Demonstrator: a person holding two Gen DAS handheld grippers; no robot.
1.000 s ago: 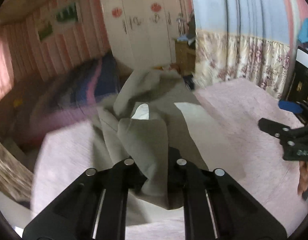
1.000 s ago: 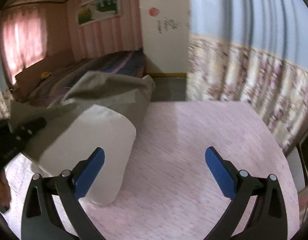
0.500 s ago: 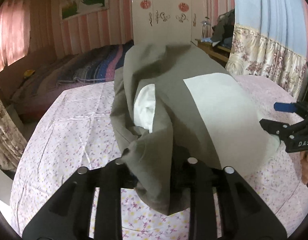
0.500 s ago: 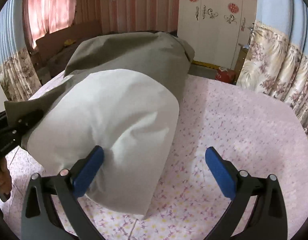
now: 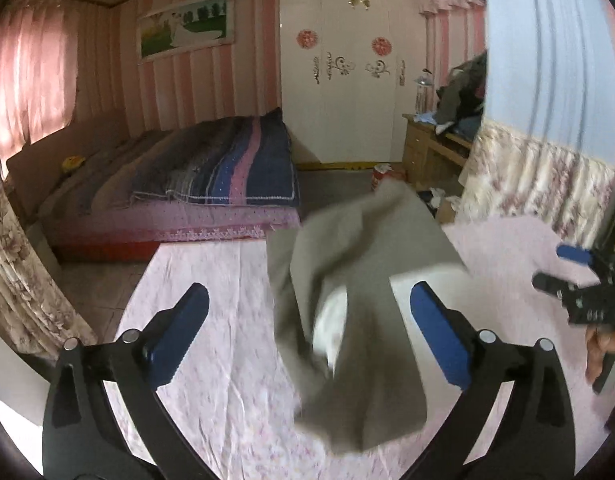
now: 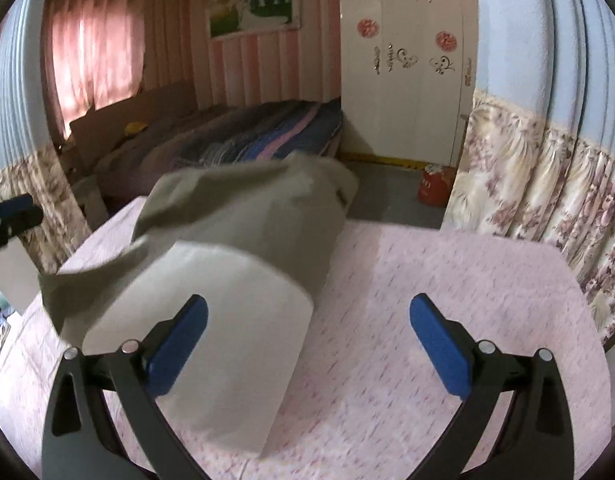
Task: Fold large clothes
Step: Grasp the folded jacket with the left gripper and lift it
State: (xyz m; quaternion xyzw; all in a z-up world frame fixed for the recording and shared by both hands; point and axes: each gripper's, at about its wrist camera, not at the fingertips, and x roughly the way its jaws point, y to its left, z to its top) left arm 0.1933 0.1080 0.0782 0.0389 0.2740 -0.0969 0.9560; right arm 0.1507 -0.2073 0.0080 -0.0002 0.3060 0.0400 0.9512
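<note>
left hand-held gripper (image 5: pixel 309 338): jaws opening, olive garment (image 5: pixel 359 280) lying loose between them
right hand-held gripper (image 6: pixel 307 342): standing apart, gripping nothing
progress: garment bunched ahead on pink bedsheet (image 6: pixel 427 280); folding looking unfinished

Garment on the spread, a gripper on each side

The garment (image 5: pixel 359 280) lies bunched on the bedspread (image 5: pixel 211 320), running from the near edge toward the far one. The left gripper (image 5: pixel 309 336) is at the near end, its jaws opening to either side of the cloth and touching none of it; the right gripper (image 6: pixel 307 340) sits to the garment's right, with the cloth's near end just before its left finger — the rest of its gap is over bare spread. Behind the spread is a bed (image 5: pixel 179 196) at left with a folded blanket (image 5: pixel 235 168) on it, a wardrobe (image 5: pixel 347 72) behind, a desk (image 5: pixel 431 144) to its right, and curtains (image 6: pixel 547 184) along the right side.
</note>
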